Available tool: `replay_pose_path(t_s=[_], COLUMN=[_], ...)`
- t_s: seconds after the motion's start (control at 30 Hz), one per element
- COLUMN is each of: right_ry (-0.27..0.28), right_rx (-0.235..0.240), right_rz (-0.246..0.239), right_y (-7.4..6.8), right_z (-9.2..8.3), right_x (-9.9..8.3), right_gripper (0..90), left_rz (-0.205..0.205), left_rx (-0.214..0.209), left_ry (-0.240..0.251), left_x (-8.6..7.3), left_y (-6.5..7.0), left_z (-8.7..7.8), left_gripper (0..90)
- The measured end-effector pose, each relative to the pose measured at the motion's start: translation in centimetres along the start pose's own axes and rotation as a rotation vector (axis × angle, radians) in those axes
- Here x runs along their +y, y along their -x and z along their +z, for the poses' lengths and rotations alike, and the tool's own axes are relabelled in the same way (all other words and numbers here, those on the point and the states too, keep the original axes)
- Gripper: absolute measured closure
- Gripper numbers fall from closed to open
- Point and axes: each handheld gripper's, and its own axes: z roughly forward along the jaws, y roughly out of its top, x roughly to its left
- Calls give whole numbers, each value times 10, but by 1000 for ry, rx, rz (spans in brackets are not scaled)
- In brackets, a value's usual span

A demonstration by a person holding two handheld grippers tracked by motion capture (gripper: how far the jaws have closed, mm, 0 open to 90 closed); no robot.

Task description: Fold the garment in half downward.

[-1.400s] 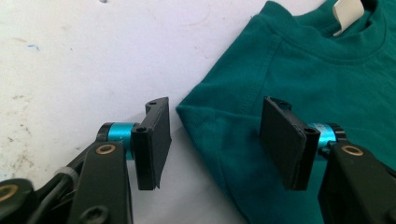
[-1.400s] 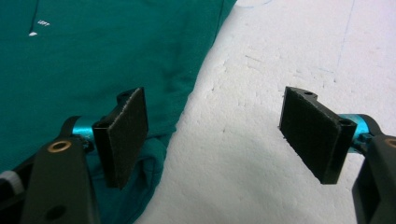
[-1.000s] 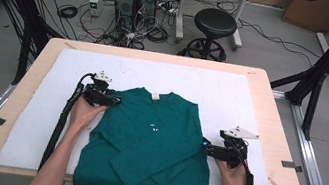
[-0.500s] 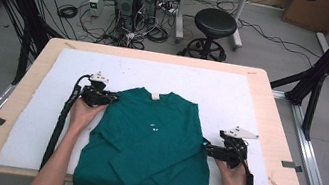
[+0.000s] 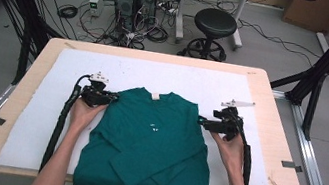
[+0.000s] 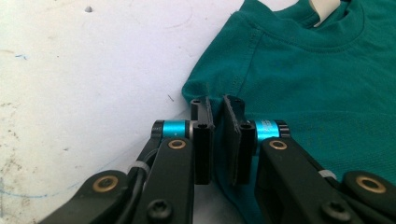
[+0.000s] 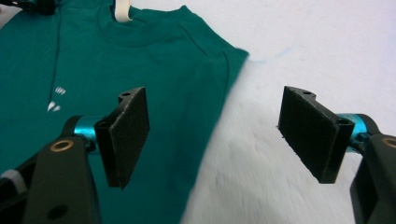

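Your left claw (image 5: 112, 98) sits at the shirt's left shoulder corner, near the far left of the green shirt (image 5: 151, 146), and in the left gripper view that claw (image 6: 217, 114) has just been closing: its two black pads stand almost together with the edge of the shirt (image 6: 317, 88) caught between them, so you are pinching the fabric at the shoulder seam. The cable from that gripper trails back along your left forearm toward the near edge. The shirt lies flat on the white mat (image 5: 262, 164) that covers the wooden surface (image 5: 295, 145), collar pointing away from you, a white neck label (image 5: 155, 96) at the collar, small white marks on the chest, and the sleeves folded in across the lower front; its hem reaches the near edge of the surface. Further right, your right claw (image 5: 201, 121) hovers at the shirt's right shoulder, pointing inward at the fabric. In the right gripper view this claw (image 7: 215, 135) is spread wide, one pad over the green cloth (image 7: 140, 70), the other over the white mat (image 7: 299, 51), with the shirt's side edge running between them and nothing gripped.
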Motion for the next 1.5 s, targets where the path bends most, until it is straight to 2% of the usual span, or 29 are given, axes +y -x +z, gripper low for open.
replay_pose_path(t_s=[0.13,0.23,0.3,0.33,0.5,0.73,0.87,0.97,1.17,1.37,1.5], right_ry=[-57,-72,-78,-80,-103,-112,-124,-126,-113,-103,-93], right_rx=[-21,-23,-13,-9,-50,-59,-50,-50,-33,-28,-15], right_rz=[-18,-25,-15,-26,-67,-87,-99,-100,-60,-48,-6], right_y=[0,4,6,6,2,1,0,2,10,16,23], right_z=[27,41,47,50,60,61,62,62,61,60,59], right_x=[14,17,18,19,21,20,20,19,18,17,16], right_gripper=[252,273,279,285,328,378,498,548,657,763,823], left_rz=[2,0,0,0,-1,2,4,3,2,0,0], left_rx=[0,0,0,0,-1,-1,1,0,-2,-1,-1], left_ry=[0,1,0,1,1,-1,-1,-1,0,0,0], left_x=[0,0,0,0,0,0,0,0,0,0,0], left_y=[0,0,0,0,0,0,0,0,0,0,0], left_z=[0,0,0,0,0,0,0,0,0,0,0], left_gripper=[823,823,824,825,829,828,828,828,828,827,828])
